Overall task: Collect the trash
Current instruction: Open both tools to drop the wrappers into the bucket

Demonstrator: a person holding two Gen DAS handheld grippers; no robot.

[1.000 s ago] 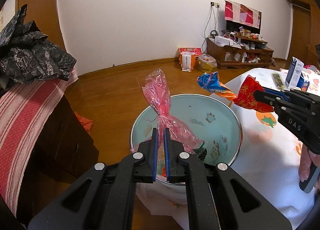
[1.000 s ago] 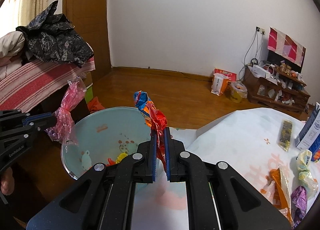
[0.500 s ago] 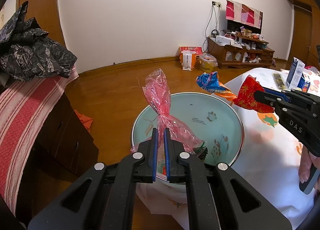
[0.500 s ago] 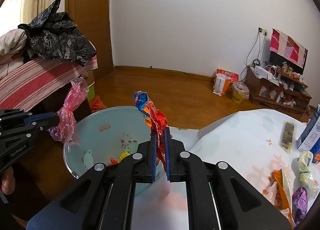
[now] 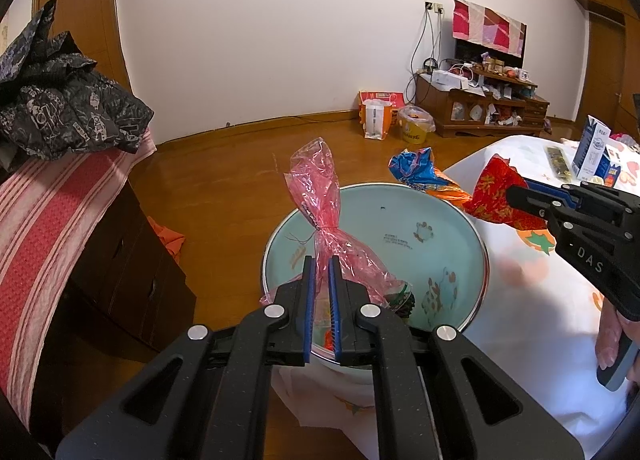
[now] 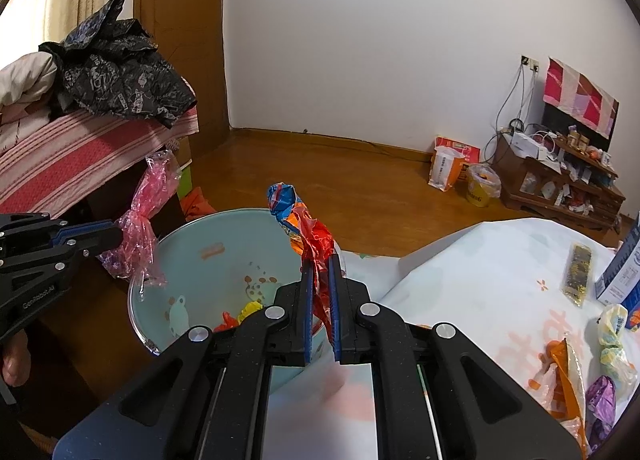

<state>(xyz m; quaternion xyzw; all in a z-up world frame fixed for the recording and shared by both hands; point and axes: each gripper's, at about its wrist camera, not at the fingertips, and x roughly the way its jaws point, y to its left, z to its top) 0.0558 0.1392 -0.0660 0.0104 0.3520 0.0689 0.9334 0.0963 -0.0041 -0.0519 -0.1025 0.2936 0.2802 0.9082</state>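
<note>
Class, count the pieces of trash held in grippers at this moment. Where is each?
2. The pink plastic bag in the left gripper, and the red-orange wrapper in the right gripper, both over the basin.

Pink bag point(image 5: 326, 227) and tongs hide basin point(image 5: 460, 219) contents.

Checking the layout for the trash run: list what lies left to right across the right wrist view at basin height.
left gripper → pink plastic bag → light blue basin → red and blue wrapper in the right gripper → dark snack packet → blue and white carton
</note>
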